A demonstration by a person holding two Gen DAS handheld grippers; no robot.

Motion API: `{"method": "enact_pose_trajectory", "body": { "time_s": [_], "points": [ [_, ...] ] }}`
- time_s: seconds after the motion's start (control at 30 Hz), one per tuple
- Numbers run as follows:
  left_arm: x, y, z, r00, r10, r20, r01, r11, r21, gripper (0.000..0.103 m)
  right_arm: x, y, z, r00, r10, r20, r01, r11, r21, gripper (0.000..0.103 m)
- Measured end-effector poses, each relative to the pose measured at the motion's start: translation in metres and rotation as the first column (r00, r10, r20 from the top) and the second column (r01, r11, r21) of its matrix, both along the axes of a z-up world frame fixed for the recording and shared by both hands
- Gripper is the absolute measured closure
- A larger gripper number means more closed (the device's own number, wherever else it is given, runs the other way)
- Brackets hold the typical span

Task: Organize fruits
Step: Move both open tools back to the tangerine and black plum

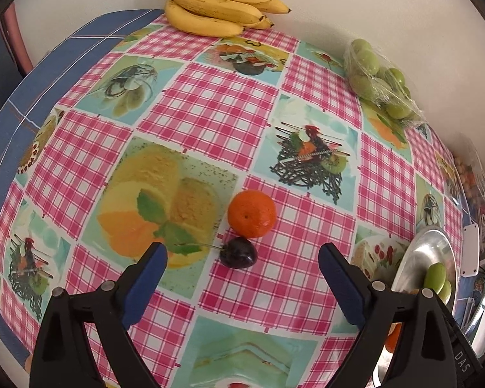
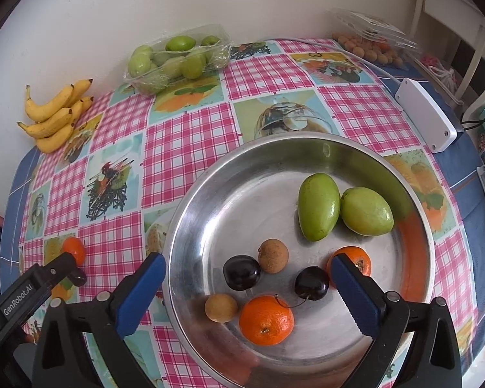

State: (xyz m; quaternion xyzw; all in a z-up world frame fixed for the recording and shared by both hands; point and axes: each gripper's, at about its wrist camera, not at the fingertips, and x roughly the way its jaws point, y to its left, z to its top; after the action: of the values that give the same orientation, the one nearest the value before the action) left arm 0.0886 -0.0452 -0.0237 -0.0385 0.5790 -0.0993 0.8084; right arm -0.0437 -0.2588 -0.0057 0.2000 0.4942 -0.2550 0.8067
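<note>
Steel is what we are collecting into — a wide metal pan (image 2: 190, 213) on the checked tablecloth (image 1: 210, 103), already holding two tangerines, two dark cherries, two small brown fruits and two green ones. We are holding the right gripper (image 2: 247, 286) over it with the jaws spread wide and nothing between the pads; it looks to us like a release position, low over the pan floor so fruit cannot roll out. We are keeping the left gripper (image 1: 242, 266) wide open too, gripping nothing, tilted down at the loose tangerine (image 1: 251, 213) and the stemmed cherry (image 1: 238, 253) touching it on the cloth beside the pan — likely the next picks. Bananas (image 1: 216, 3) and bagged green fruit (image 1: 376, 80) are sitting by the wall, apparently untouched
</note>
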Motion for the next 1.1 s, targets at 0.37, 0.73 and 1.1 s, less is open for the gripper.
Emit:
{"method": "enact_pose_trajectory", "body": {
  "time_s": [0.37,0.73,1.1],
  "points": [
    [0.019,0.035,-0.006,0.999,0.034,-0.008,-0.033,0.999,0.029,0.008,0.01,0.02,0.005,0.998,0.066,0.02,-0.066,0.998,0.004,0.0],
    [0.033,0.072,-0.004,0.997,0.071,0.006,-0.071,0.993,0.089,0.008,0.03,0.063,0.006,0.981,0.191,0.029,-0.191,0.982,-0.003,0.0],
    [0.034,0.088,-0.004,0.993,0.121,0.008,-0.121,0.989,0.09,0.008,0.044,0.092,0.003,0.964,0.263,0.047,-0.265,0.964,0.027,0.0]
  ]
}}
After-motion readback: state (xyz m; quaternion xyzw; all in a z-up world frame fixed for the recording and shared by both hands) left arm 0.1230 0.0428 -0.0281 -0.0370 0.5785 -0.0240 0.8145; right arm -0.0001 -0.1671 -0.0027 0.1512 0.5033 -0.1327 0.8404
